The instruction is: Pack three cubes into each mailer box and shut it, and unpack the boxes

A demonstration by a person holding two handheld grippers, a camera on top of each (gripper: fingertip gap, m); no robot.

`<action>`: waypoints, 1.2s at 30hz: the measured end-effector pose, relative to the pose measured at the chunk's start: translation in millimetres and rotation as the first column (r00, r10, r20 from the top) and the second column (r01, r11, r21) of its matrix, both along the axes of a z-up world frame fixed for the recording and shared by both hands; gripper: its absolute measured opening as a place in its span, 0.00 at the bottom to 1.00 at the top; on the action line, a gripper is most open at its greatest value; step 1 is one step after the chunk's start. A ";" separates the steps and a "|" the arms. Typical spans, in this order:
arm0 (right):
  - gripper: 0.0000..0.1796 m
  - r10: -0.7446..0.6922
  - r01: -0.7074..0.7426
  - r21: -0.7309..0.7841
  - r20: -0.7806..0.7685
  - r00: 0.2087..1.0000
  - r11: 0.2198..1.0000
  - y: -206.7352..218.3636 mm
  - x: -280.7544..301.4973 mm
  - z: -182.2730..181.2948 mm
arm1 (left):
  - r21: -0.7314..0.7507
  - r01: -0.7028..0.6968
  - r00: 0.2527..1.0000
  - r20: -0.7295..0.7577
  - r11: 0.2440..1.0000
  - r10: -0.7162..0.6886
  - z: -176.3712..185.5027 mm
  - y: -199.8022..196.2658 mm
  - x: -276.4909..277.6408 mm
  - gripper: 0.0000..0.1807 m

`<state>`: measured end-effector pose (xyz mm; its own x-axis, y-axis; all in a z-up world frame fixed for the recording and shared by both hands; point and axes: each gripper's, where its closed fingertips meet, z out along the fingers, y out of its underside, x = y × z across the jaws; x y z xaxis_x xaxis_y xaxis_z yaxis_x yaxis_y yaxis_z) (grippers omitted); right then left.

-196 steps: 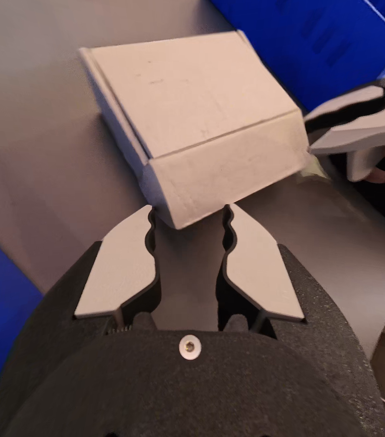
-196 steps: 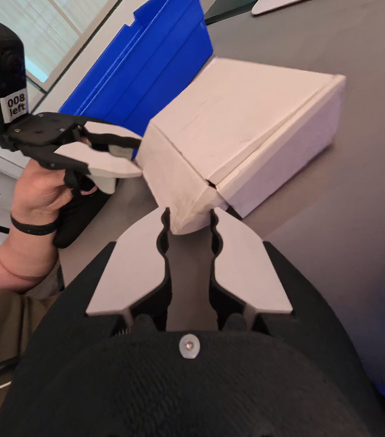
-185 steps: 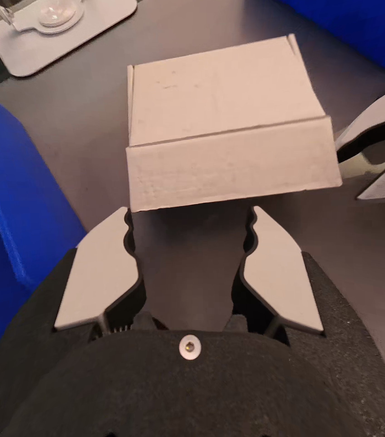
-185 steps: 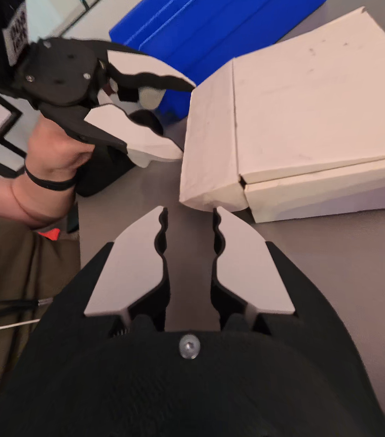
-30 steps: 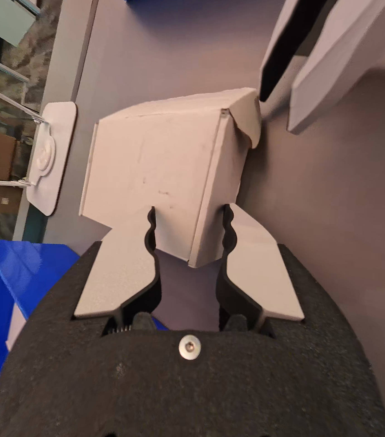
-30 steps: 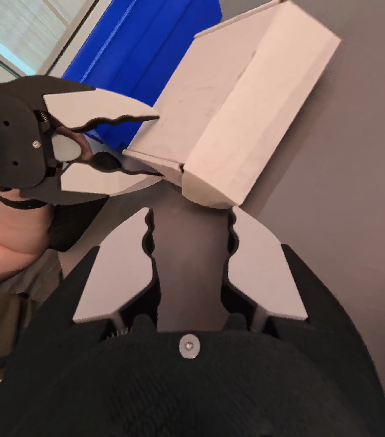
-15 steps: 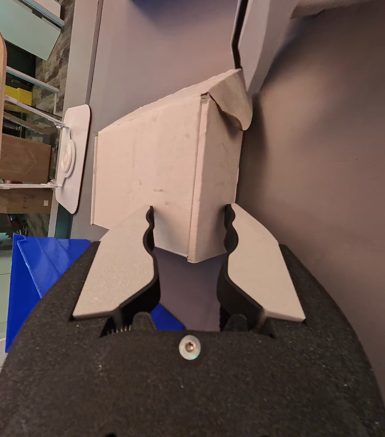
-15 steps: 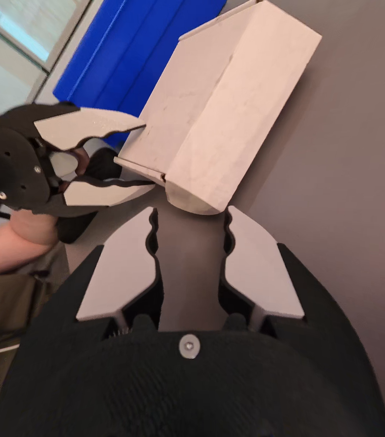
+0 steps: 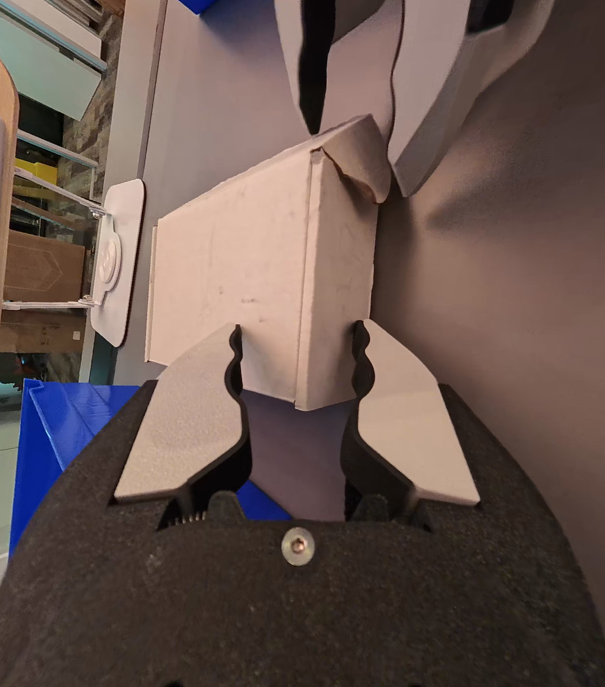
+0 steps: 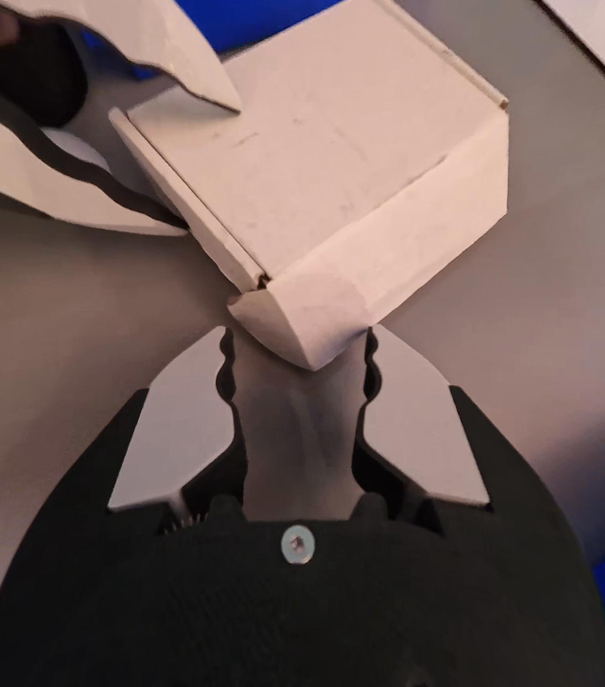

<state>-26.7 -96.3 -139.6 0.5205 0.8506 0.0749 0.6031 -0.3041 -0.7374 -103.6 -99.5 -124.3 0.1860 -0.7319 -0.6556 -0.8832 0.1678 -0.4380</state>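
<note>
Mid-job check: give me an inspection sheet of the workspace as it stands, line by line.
Surface: grey table, bare around the box.
Job's things: one white mailer box, lid shut, corner flap bent; no cubes seen.
Clutter: blue bin; white base plate at the table edge.
Tongs: left tongs open, straddling a box corner; right tongs open at the opposite corner.
Cables: nothing seen.
Surroundings: shelving and cardboard boxes beyond the table.

Dim, warm light — soft shadows, motion blur, wide-angle edge bending
</note>
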 end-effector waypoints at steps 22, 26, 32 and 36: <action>0.39 0.048 -0.049 -0.012 -0.078 0.996 0.999 8.6 -9.3 3.7 | 0.015 0.024 1.000 -0.011 1.000 -0.024 -0.4 0.7 -1.1 0.32; 0.37 0.046 -0.046 0.026 -0.018 0.999 0.999 9.7 -6.6 3.8 | 0.016 0.024 1.000 -0.010 1.000 -0.024 -0.4 0.7 -1.0 0.32; 0.33 0.043 -0.055 0.103 0.116 0.992 0.993 9.5 -6.5 5.9 | 0.016 0.025 1.000 -0.010 1.000 -0.025 -0.3 0.8 -0.9 0.32; 0.29 0.054 -0.084 0.134 0.214 0.975 0.987 9.3 -3.1 5.5 | 0.016 0.027 1.000 -0.008 1.000 -0.027 -0.3 0.8 -0.8 0.32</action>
<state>-29.8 -87.0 -134.1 0.4204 0.8571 0.2977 0.7646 -0.1581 -0.6248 -104.4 -98.7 -124.6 0.1607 -0.7263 -0.6683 -0.8817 0.1987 -0.4280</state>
